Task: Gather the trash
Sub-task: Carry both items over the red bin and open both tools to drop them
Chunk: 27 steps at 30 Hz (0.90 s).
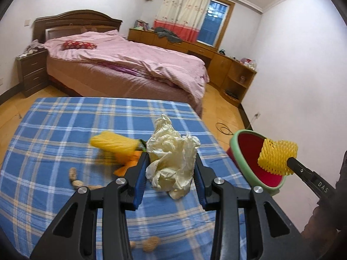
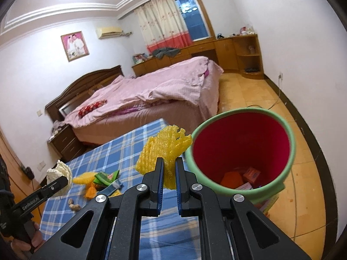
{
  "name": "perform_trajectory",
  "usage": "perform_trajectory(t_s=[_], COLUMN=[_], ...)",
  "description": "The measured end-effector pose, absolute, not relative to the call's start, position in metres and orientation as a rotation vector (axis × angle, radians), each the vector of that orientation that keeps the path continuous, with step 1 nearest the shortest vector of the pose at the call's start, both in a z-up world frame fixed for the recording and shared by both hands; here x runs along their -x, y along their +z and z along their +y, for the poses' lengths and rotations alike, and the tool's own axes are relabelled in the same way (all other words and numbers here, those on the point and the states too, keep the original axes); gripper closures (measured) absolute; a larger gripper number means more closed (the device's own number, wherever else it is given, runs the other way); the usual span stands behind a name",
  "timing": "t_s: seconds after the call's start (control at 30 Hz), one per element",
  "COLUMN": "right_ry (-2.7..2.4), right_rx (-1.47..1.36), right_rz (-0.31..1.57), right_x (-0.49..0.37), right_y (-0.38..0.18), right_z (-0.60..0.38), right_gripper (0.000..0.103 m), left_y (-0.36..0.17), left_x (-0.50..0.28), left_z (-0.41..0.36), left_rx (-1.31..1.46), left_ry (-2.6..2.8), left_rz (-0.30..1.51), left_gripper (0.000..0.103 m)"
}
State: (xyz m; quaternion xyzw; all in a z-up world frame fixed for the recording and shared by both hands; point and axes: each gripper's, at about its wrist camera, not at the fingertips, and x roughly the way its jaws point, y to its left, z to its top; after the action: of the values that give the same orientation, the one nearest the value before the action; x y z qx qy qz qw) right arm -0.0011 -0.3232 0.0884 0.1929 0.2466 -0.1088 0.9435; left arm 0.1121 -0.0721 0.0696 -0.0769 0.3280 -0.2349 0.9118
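Beside the bin (image 2: 290, 130): right gripper (image 2: 168, 169) clenched on yellow foam net (image 2: 164, 149), risking rim snag; left gripper (image 1: 171, 164) grasping crumpled tissue (image 1: 171, 151), liable to slip.

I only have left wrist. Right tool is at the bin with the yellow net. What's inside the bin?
Observer: Right wrist view looks into the bin: orange wrapper and small boxes at the bottom.
Operator: Is the net gripped firmly?
Observer: Yes, the right tool is shut on the yellow foam net, which sits left of the bin's rim, not over its mouth.
Operator: Anything on the table my view hides?
Observer: A green wrapper behind the second yellow net; the left tool holds the crumpled paper.
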Motion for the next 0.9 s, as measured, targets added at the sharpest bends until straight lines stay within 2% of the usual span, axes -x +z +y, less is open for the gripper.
perform_trajectory(t_s=[0.4,0.9], right_ry=[-0.334,-0.481], right_rx=[-0.457,-0.401], right_rz=[0.494,0.576], right_x=[0.021,0.007], right_y=[0.076,0.054], right_z=[-0.376,-0.439], right_gripper=[0.093,0.093], left_y=[0.067,0.055], left_x=[-0.124,-0.145], left_z=[-0.138,-0.274], left_rx=[0.111,-0.035], left_ry=[-0.608,-0.800], left_rz=[0.728,0.768], left_gripper=[0.063,0.063])
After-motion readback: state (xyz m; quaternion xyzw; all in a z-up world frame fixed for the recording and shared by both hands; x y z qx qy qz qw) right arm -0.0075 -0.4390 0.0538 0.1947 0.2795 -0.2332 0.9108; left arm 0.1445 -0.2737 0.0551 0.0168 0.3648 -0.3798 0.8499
